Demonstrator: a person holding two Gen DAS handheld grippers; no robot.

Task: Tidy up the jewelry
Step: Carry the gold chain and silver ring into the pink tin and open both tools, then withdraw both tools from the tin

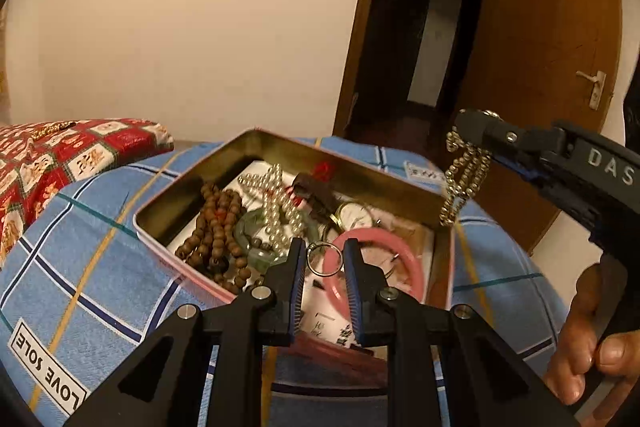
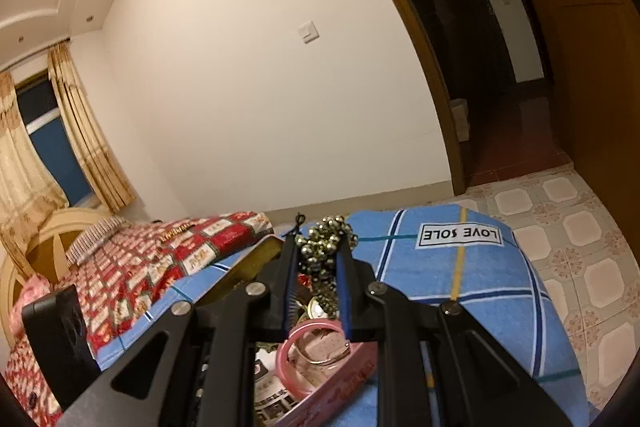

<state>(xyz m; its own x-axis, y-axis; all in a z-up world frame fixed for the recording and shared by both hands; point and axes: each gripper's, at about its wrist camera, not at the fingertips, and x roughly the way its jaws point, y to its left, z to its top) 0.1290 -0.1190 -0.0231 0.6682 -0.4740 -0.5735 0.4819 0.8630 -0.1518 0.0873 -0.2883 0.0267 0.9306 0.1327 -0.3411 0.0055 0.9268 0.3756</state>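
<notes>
An open tin box (image 1: 256,143) sits on a blue plaid blanket (image 1: 80,227). It holds brown wooden beads (image 1: 218,227), a pearl necklace (image 1: 276,203), a green bangle (image 1: 248,231), a watch (image 1: 354,217), a pink bangle (image 1: 396,243) and a metal ring (image 1: 324,259). My left gripper (image 1: 323,251) hovers over the tin's near side, jaws narrowly apart and gripping nothing; the ring shows through the gap. My right gripper (image 2: 318,247) is shut on a chain of shiny metal beads (image 2: 326,243). In the left wrist view the chain (image 1: 464,179) dangles from the right gripper (image 1: 472,127) above the tin's right corner.
A red patterned quilt (image 1: 60,155) lies left of the tin. A person's hand (image 1: 588,359) holds the right gripper's handle. An open wooden door (image 1: 552,47) and a dark doorway (image 1: 400,47) are behind. Tiled floor (image 2: 568,227) lies beyond the blanket's edge.
</notes>
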